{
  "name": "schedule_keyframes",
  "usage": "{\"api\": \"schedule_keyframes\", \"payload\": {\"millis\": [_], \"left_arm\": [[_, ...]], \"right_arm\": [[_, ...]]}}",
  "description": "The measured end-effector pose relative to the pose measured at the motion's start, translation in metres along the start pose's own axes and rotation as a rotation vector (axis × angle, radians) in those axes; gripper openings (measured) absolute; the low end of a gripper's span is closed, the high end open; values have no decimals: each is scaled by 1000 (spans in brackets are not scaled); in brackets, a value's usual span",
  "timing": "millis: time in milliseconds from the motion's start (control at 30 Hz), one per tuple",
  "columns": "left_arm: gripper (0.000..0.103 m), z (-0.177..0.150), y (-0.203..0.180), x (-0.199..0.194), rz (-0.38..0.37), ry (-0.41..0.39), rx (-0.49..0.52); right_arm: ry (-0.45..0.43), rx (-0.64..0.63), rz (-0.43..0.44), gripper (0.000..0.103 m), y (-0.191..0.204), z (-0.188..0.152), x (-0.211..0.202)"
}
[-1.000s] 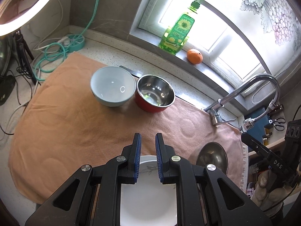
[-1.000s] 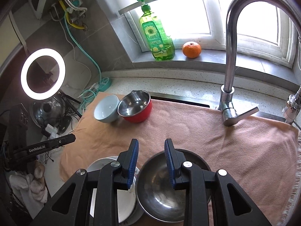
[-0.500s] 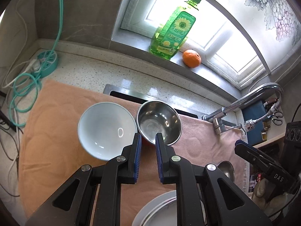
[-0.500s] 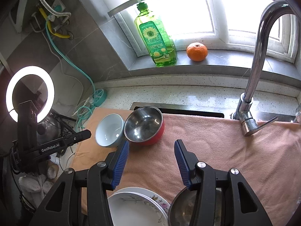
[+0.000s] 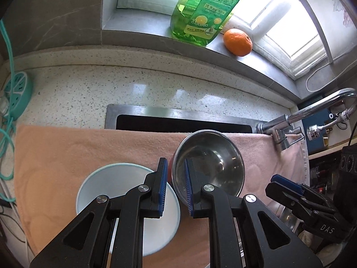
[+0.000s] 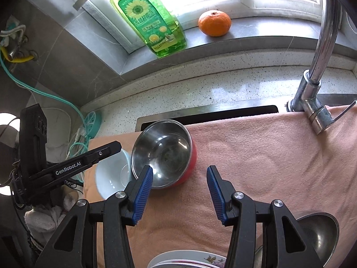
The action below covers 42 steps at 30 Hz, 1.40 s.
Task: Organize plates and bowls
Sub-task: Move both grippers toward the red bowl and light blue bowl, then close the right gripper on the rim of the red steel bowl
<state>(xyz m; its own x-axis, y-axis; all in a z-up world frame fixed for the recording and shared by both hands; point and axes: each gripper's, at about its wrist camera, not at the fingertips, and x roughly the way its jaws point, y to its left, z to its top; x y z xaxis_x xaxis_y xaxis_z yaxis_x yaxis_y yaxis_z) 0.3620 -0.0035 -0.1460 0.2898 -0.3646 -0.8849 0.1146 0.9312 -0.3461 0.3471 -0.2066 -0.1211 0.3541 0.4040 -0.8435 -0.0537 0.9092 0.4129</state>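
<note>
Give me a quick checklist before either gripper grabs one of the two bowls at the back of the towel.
1. Right gripper jaws apart, nothing between them: ok.
2. Left gripper open enough for a rim: not ok, nearly shut.
3. Red steel bowl upright and empty: ok.
4. Pale blue bowl upright and empty: ok.
5. Gap between the two bowls: cannot tell, they look touching.
6. Towel lying flat under the bowls: ok.

On the towel (image 6: 256,156) the steel bowl (image 6: 164,151) sat touching the white bowl (image 6: 111,178) to its left. Behind them ran the sink edge (image 5: 178,114), then the sill with bottle (image 6: 151,22) left of the orange (image 6: 214,23). The faucet (image 6: 312,89) stood right.
</note>
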Motion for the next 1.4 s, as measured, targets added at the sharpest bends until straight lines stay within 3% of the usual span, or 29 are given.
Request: {"api": "schedule_keyframes", "payload": {"millis": [467, 800, 1000, 1400], "left_arm": [[13, 13, -4, 25, 9, 51, 72], [12, 11, -8, 34, 12, 66, 82], [12, 10, -9, 31, 9, 57, 68], [12, 3, -22, 13, 8, 24, 75]], "right_arm": [[66, 61, -44, 39, -3, 8, 46], [106, 76, -32, 19, -4, 6, 62], [103, 67, -43, 13, -5, 6, 62], [95, 52, -35, 13, -10, 2, 46]]}}
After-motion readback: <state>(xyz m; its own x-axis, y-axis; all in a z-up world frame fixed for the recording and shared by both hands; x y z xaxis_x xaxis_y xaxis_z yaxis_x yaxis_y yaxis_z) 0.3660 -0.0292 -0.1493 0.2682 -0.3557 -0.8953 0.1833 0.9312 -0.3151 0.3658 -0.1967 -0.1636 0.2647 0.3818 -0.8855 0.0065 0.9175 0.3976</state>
